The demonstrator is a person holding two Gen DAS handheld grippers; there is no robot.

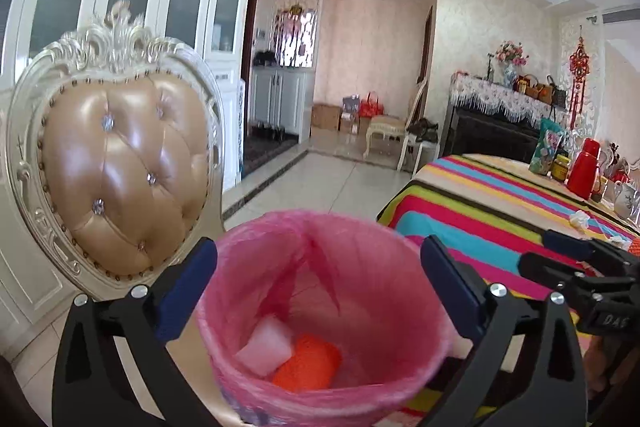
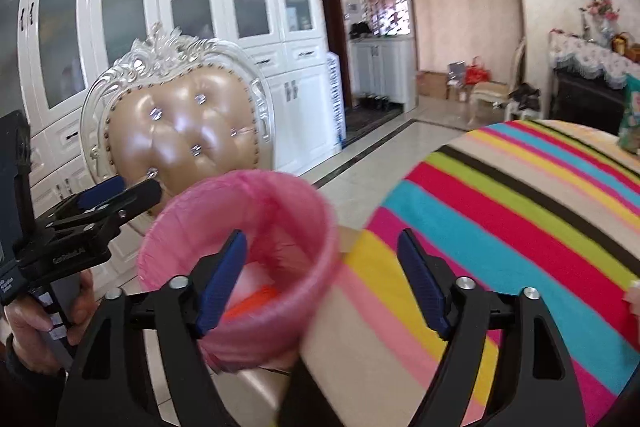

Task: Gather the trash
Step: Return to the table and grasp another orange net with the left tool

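A round bin with a pink liner [image 1: 372, 307] stands beside the striped table, also seen in the right wrist view [image 2: 288, 227]. Inside lie a white wad [image 1: 266, 345] and an orange piece [image 1: 308, 363]. My left gripper [image 1: 320, 283] is open and empty above the bin's mouth, fingers either side of it. My right gripper [image 2: 322, 283] is open and empty over the bin's right rim and the table edge; it also shows in the left wrist view [image 1: 560, 247]. A crumpled white tissue [image 1: 580, 219] and an orange scrap [image 1: 634, 247] lie on the table.
A striped tablecloth [image 2: 520, 219] covers the table on the right. A tufted tan chair [image 1: 120, 171] stands left of the bin. A red thermos [image 1: 584, 167], a jar, a snack bag and cups stand at the table's far side. White cabinets line the wall.
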